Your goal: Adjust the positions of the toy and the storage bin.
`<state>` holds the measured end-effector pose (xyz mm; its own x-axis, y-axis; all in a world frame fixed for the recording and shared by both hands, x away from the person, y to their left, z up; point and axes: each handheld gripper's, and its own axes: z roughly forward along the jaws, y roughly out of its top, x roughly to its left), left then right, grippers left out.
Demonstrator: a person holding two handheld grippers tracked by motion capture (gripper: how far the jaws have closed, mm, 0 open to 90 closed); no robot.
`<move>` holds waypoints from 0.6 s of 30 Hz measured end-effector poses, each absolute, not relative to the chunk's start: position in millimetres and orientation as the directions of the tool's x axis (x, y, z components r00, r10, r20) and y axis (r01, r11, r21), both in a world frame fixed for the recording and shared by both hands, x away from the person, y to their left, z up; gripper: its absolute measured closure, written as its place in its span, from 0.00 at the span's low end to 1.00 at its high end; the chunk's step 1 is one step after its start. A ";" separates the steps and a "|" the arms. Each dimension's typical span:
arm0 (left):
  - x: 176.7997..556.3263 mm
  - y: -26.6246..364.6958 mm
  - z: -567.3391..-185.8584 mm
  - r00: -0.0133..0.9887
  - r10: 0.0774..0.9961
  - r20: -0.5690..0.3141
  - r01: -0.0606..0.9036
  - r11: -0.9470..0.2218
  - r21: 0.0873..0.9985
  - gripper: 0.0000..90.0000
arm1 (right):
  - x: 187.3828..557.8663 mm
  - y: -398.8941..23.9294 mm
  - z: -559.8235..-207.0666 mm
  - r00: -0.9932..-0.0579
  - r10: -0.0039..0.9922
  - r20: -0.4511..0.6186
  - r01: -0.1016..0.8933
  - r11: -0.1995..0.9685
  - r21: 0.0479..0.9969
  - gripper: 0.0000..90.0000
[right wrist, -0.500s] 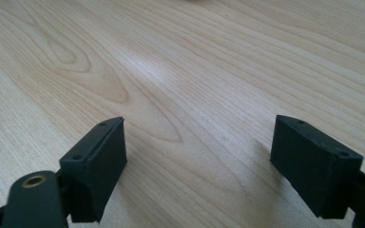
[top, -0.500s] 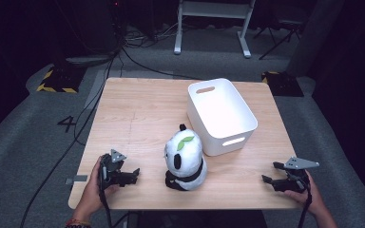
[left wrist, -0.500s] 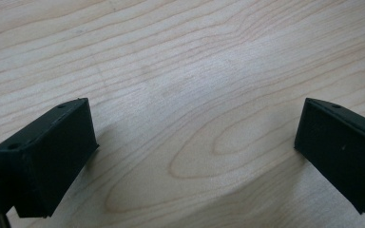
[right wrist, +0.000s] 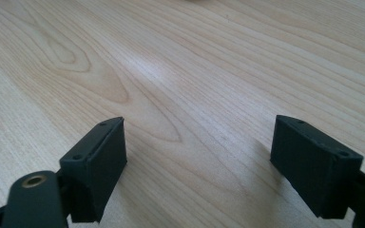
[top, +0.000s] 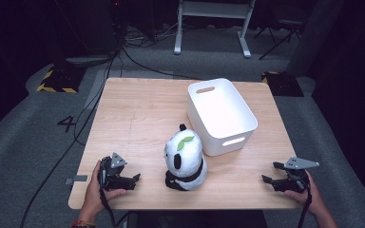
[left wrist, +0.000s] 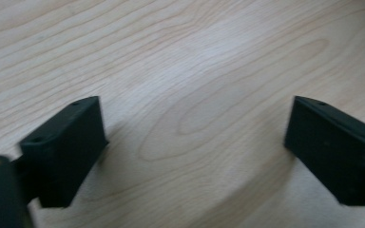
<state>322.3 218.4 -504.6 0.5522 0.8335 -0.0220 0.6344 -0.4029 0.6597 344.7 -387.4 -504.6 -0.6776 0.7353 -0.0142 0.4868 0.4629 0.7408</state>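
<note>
High view: a pale wood surface [top: 138, 118] carries a white plastic bin [top: 221, 114] at its right-centre, toward the far side. The bin is rectangular, set at a slight angle, with a slot handle in the far wall and another in the near wall. Its interior reads as bare white; nothing is seen inside it.

A panda plush toy [top: 185, 164] sits upright just in front of the bin's near-left corner, close to it but apart. White head, black ears and arms, a green leaf on top of the head.

Left gripper [top: 134, 180] rests low at the near-left edge of the surface, held in a hand [top: 97, 190], pointing right toward the panda and apart from it. In the left gripper view the two black fingers [left wrist: 64, 149] are spread wide with bare wood grain between them, holding nothing.

Right gripper [top: 270, 173] sits at the near-right edge, held in the other hand [top: 309, 194], pointing left. In the right gripper view its fingers [right wrist: 95, 166] are likewise spread wide over bare wood, empty.
</note>
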 end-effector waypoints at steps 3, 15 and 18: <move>316.1 212.5 -501.4 0.580 0.815 0.000 0.609 -0.434 0.664 0.22 | 345.0 -387.4 -504.6 -0.679 0.734 -0.015 0.486 0.464 0.741 0.21; 298.6 180.4 -483.2 0.658 0.753 0.012 0.547 -0.489 0.680 0.18 | 345.0 -387.0 -504.8 -0.677 0.736 -0.016 0.485 0.462 0.742 0.21; 296.2 167.9 -478.6 0.689 0.724 0.034 0.512 -0.519 0.685 0.18 | 345.0 -387.0 -504.8 -0.677 0.736 -0.016 0.486 0.462 0.742 0.21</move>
